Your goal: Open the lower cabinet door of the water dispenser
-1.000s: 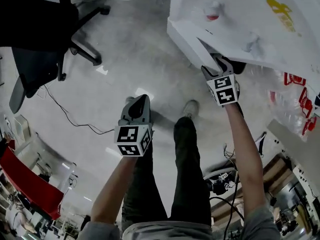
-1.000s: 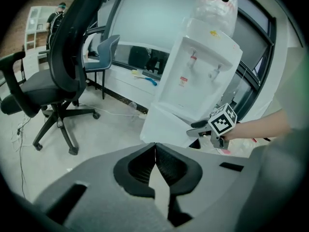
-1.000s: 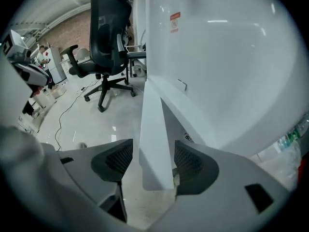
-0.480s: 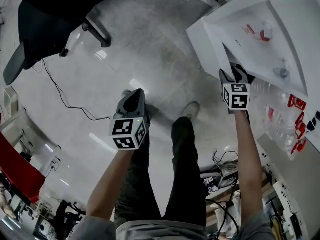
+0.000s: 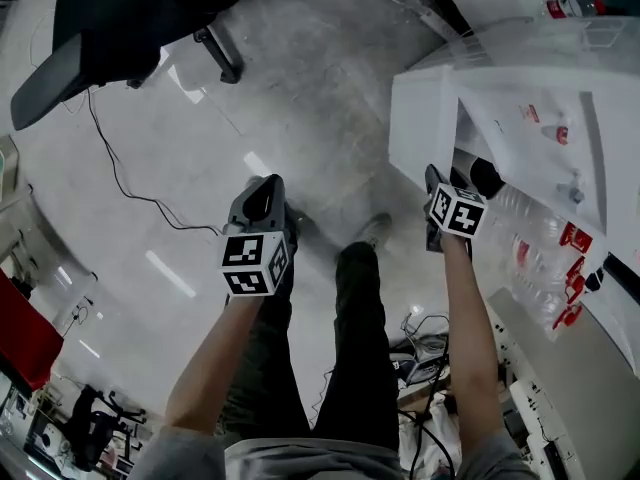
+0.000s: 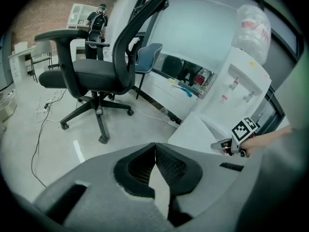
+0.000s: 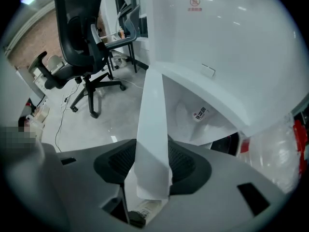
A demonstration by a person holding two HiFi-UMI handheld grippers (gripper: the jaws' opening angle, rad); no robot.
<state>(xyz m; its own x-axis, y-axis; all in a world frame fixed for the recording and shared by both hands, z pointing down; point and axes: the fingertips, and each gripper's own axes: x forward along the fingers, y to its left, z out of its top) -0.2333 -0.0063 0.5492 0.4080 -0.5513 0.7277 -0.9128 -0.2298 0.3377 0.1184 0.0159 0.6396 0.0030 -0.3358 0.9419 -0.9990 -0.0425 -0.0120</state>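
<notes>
White flat door (image 7: 153, 110) edge pinched by right claw (image 7: 152, 151), ribbed black pads (image 7: 182, 164).

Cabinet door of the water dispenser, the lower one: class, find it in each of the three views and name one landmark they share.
Head view: cabinet door, right of centre, swung out from the dispenser.
Left gripper view: white panel at lower right.
Right gripper view: centre, edge-on between the pads of the right gripper.
Shared landmark: the black office chair.
</notes>
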